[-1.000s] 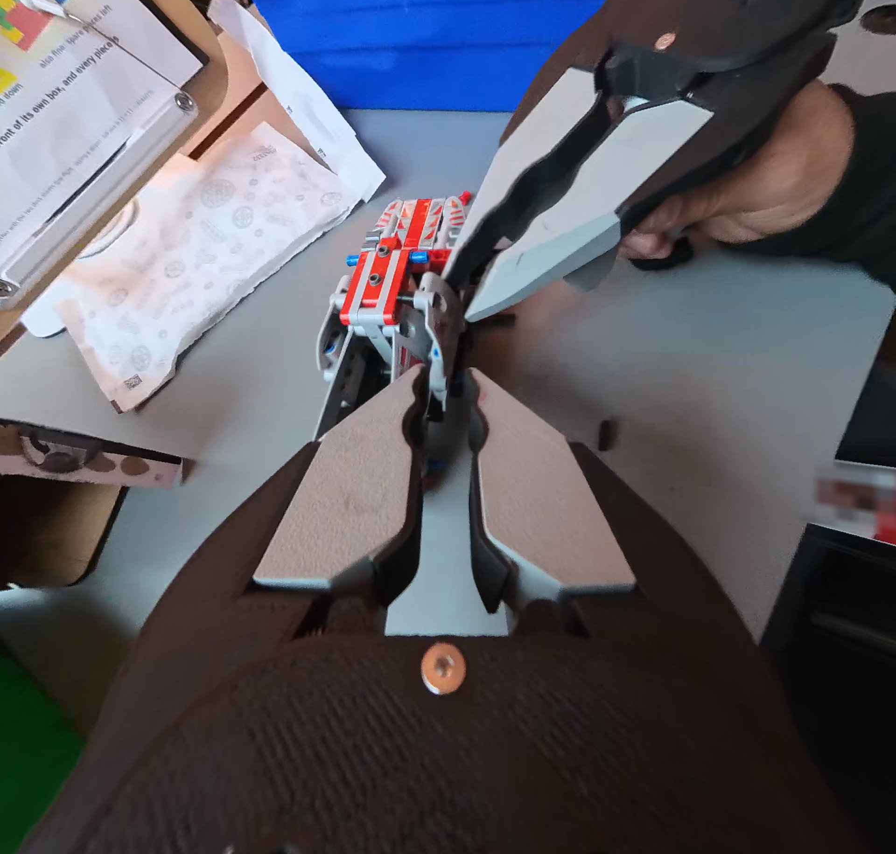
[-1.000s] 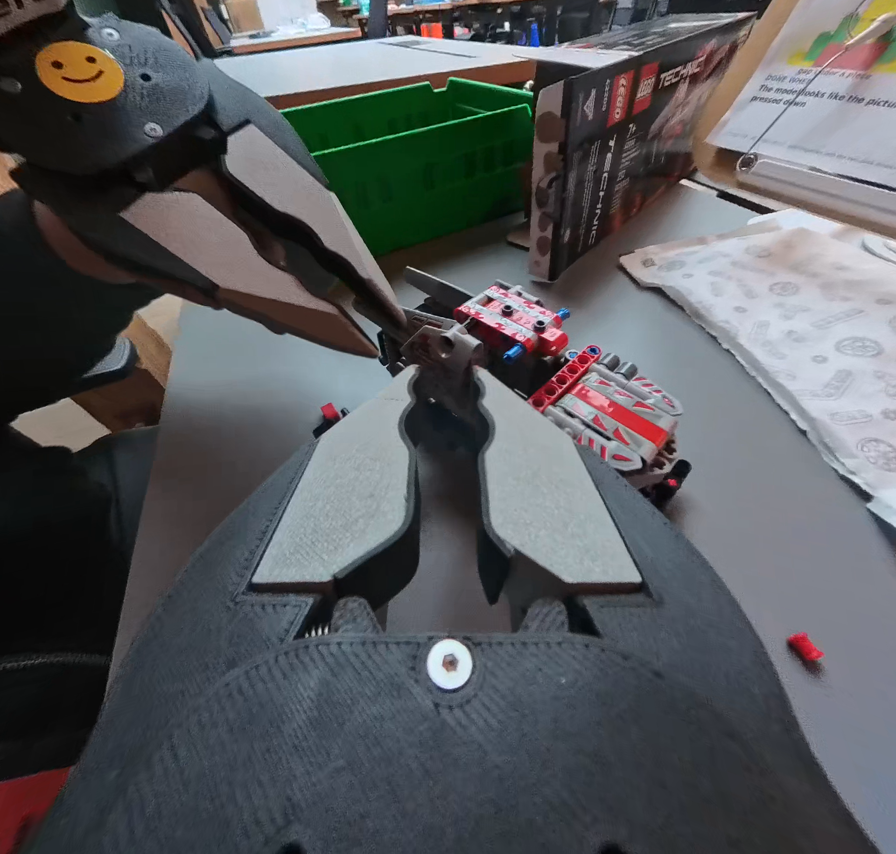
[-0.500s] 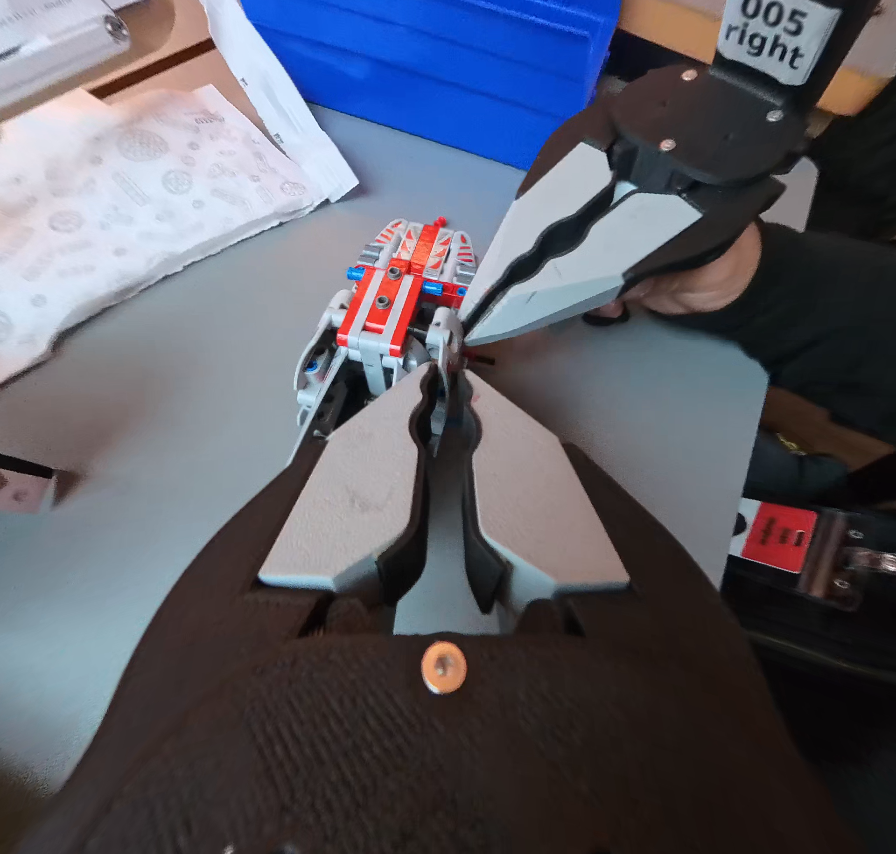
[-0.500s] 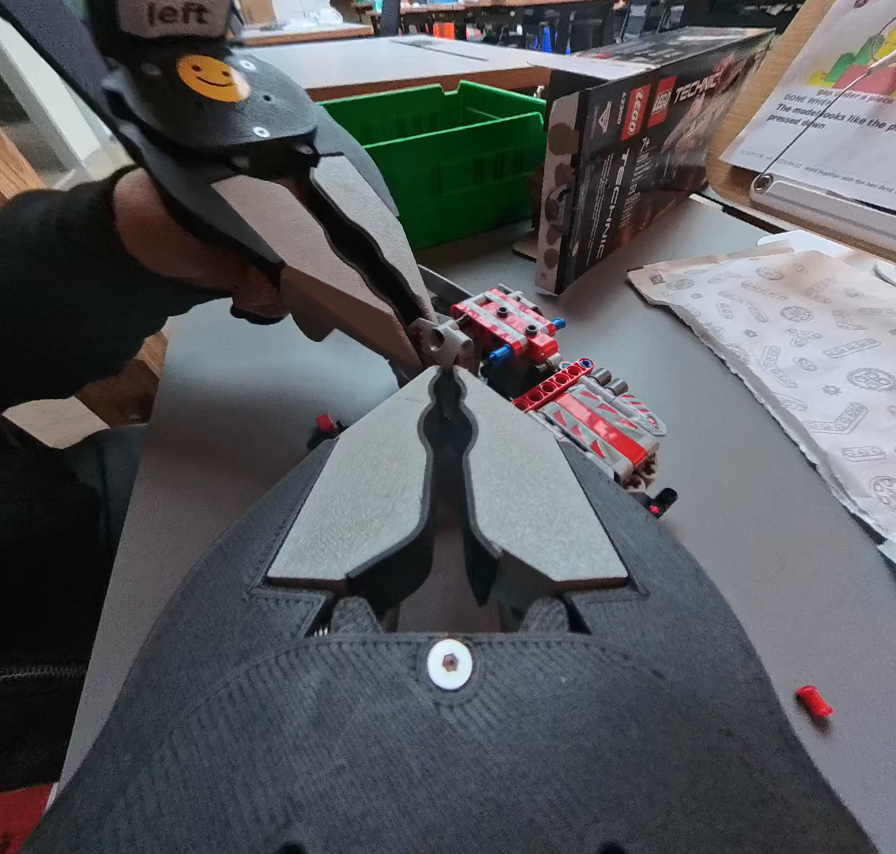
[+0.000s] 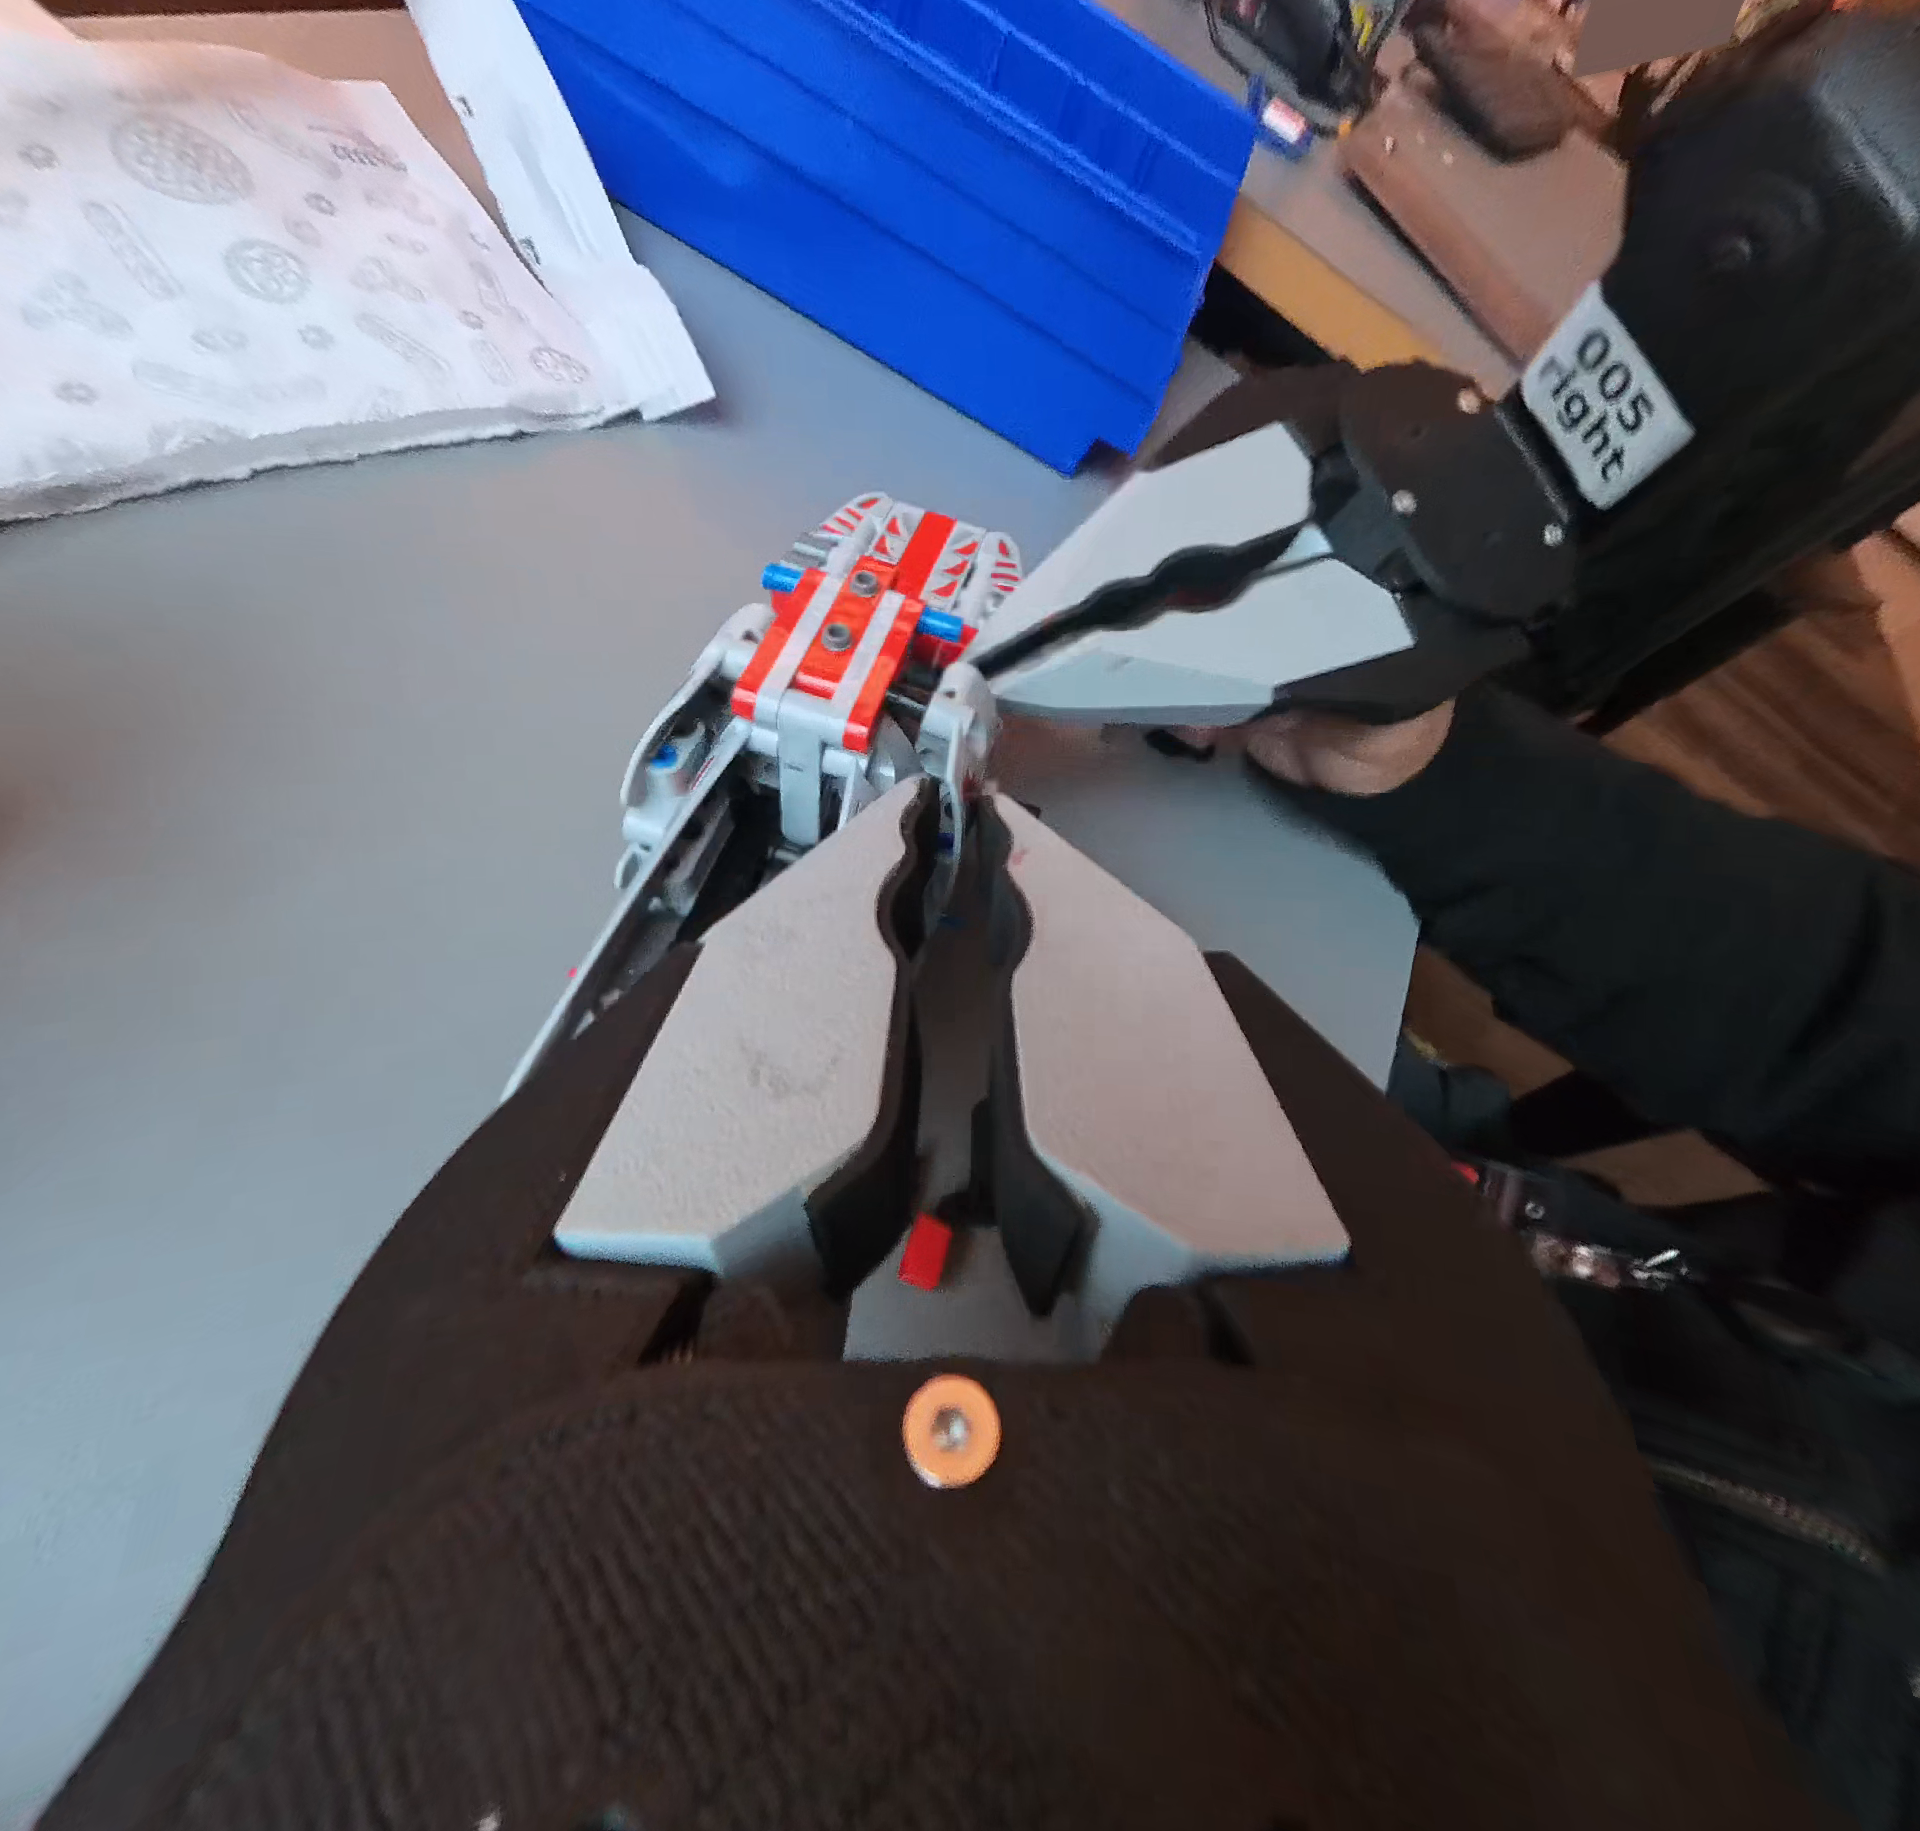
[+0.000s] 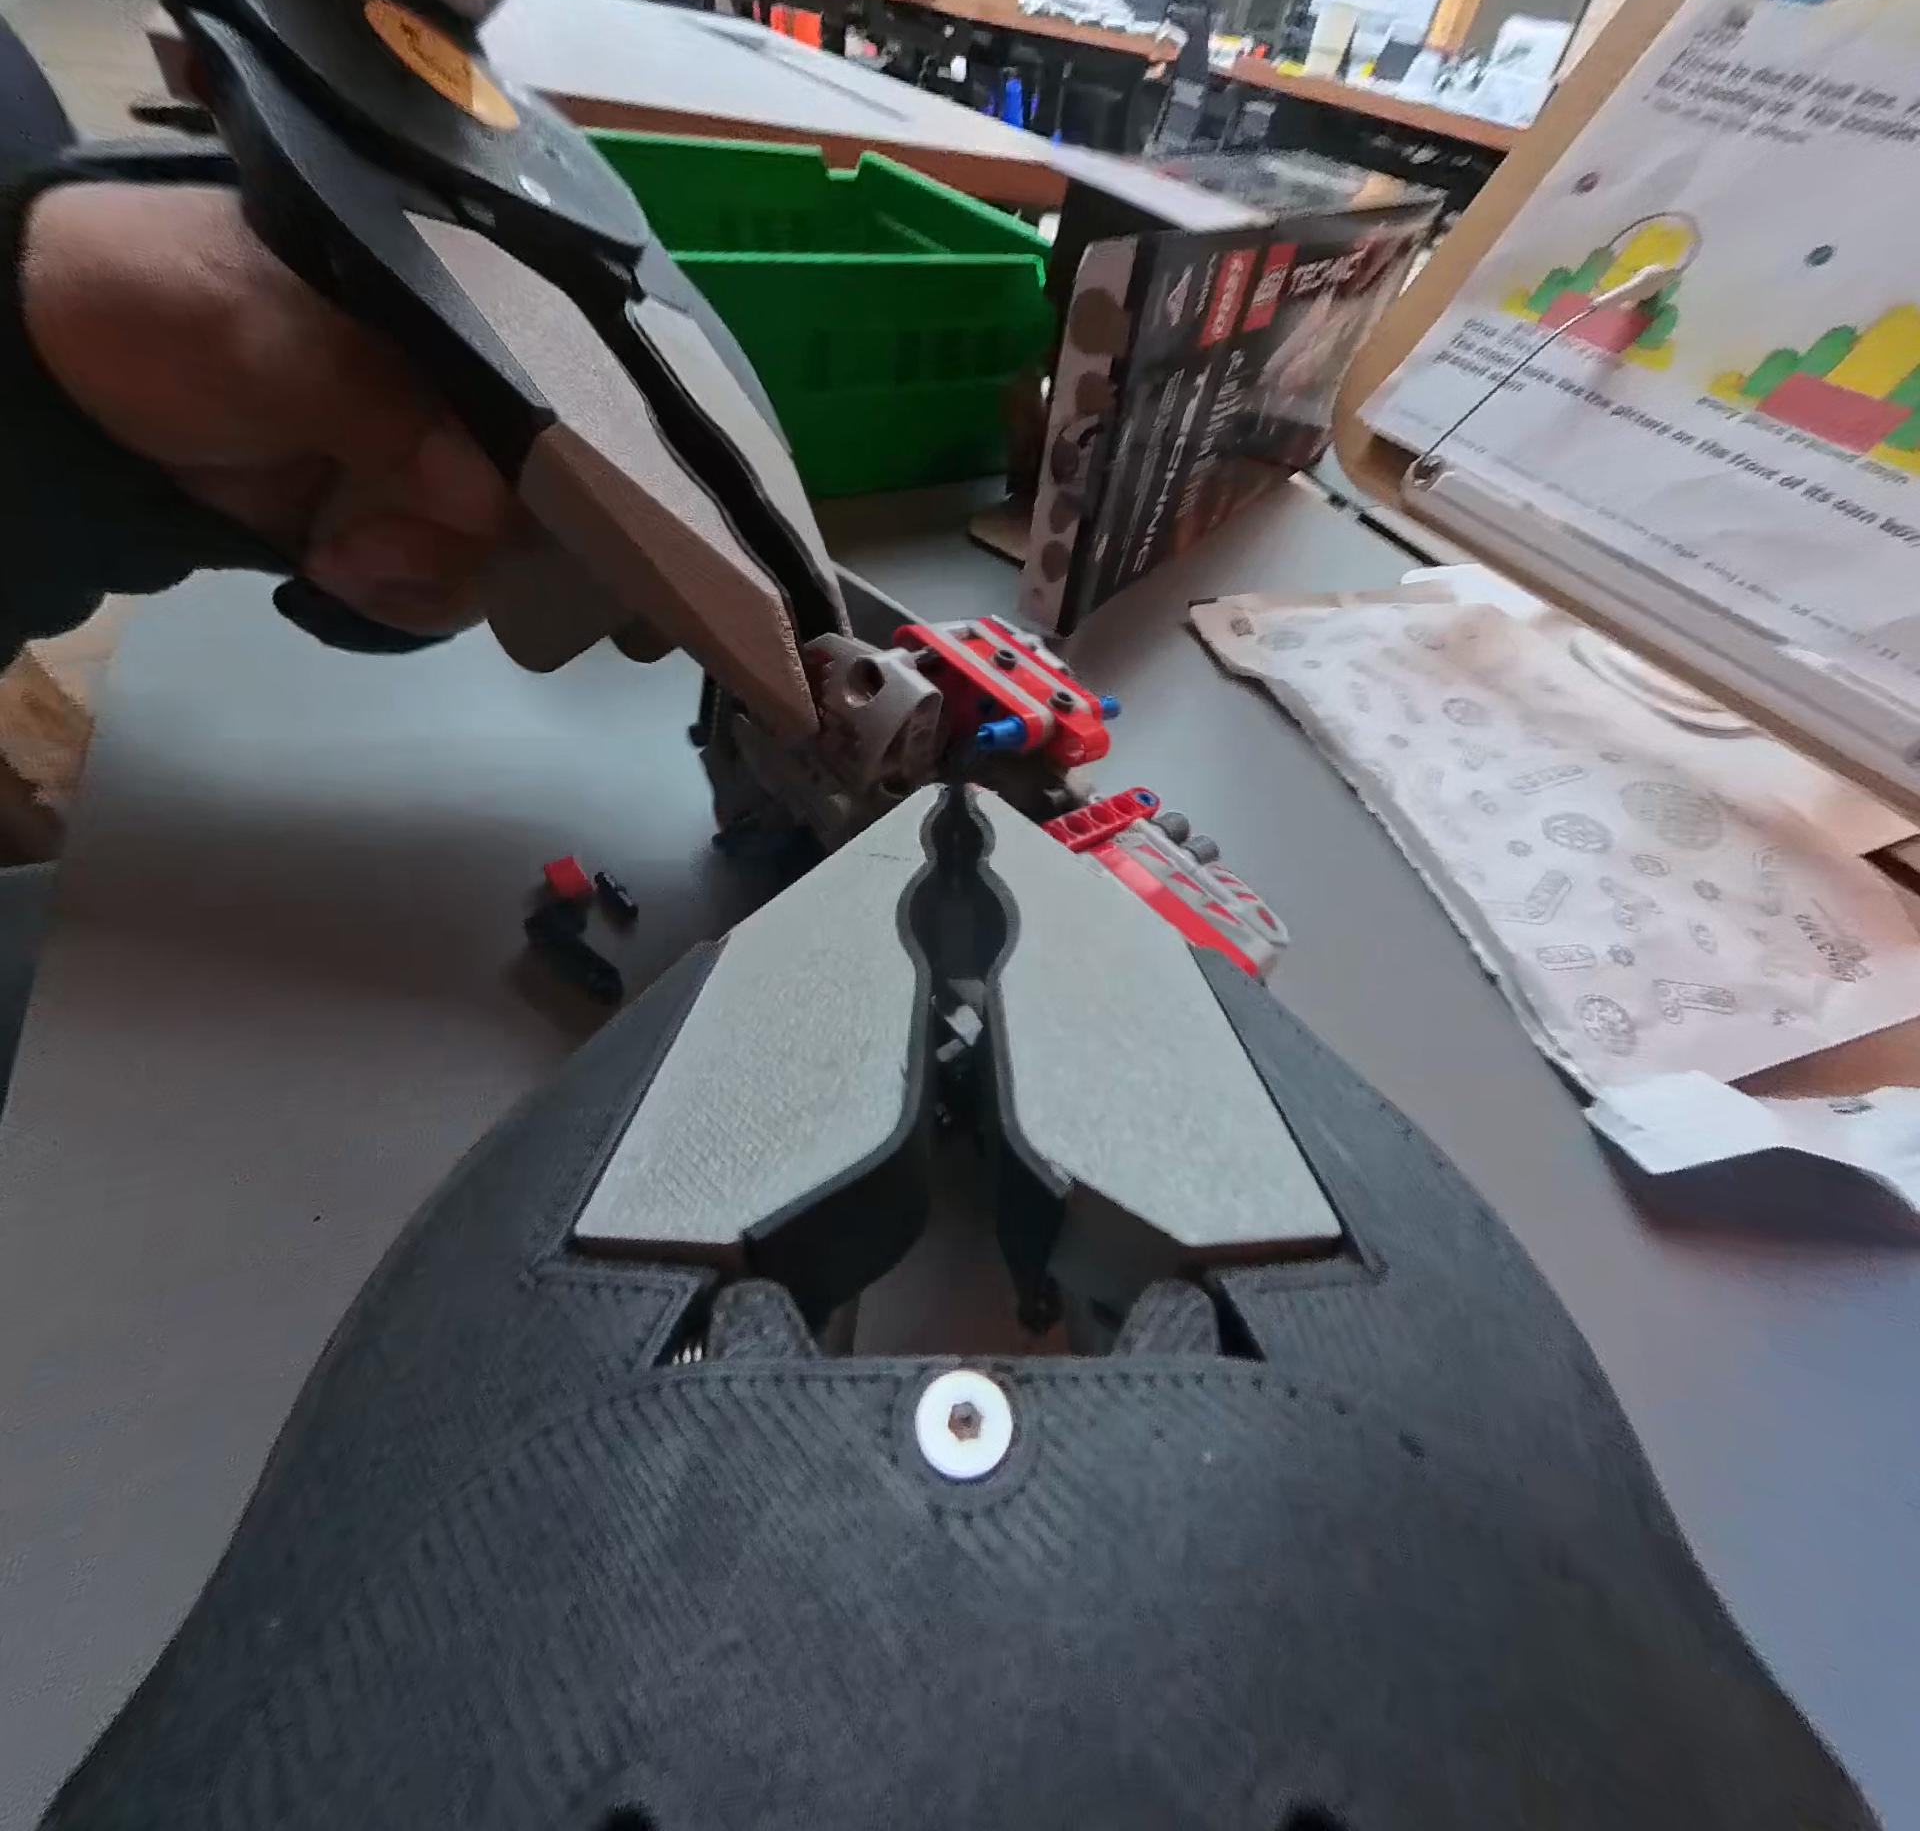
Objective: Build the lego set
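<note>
The model sits mid-table, a long narrow build of red and grey plastic beams. In the left wrist view its long axis runs from near to far, with the striped red-and-grey nose pointing away toward the blue bin. In the right wrist view that nose points near and right. Two blue pins stick out sideways from the red top block.

The left gripper is clamped on the model's near end, pinching a thin grey upright part between its wavy black pads. The right gripper comes in from the right with its tips drawn together to a thin slit; they meet the grey rounded connector at the model's near right corner. Whether they pinch anything I cannot tell. Both grippers have ribbed black printed shells with flat, matte grey wedge-shaped fingers.

On the table left of the model in the right wrist view lie a small red piece and two small black pins.

One green bin stands at the far side, with one dark cardboard box upright beside it. A white paper bag printed with faint grey part shapes lies flat at right, below a wooden clipboard that holds a printed sheet.
</note>
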{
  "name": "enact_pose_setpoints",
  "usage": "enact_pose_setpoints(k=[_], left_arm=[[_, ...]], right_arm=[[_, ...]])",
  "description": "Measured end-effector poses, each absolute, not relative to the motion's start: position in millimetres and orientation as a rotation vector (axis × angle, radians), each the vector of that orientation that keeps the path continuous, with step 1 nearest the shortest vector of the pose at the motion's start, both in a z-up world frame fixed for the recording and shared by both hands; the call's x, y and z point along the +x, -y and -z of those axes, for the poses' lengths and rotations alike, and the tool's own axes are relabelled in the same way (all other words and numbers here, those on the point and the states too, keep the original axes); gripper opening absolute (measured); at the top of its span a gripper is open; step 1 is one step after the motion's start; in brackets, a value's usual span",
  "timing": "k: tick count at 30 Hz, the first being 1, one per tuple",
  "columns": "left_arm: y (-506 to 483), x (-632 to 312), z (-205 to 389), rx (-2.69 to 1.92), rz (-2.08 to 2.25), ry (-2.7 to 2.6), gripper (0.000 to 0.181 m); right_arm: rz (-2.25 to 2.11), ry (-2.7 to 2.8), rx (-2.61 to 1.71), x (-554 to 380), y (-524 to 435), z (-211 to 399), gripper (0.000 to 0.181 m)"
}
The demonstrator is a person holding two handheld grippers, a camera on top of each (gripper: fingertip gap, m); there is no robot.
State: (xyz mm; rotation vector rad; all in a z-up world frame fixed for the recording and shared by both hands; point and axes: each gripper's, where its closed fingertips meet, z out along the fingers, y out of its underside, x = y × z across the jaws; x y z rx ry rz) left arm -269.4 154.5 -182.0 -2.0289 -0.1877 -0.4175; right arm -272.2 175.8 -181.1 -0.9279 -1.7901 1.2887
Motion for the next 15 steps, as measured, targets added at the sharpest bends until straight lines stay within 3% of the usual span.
enact_pose_setpoints(k=[4,15], left_arm=[[-155,-273,174,-1.965,0.502,0.235,0.005],[-153,-289,171,-1.892,0.54,0.318,0.005]], right_arm=[[-1.35,1.762,-0.864,-264,-171,170,0.012],[-1.267,1.792,-0.869,-267,-169,180,0.015]])
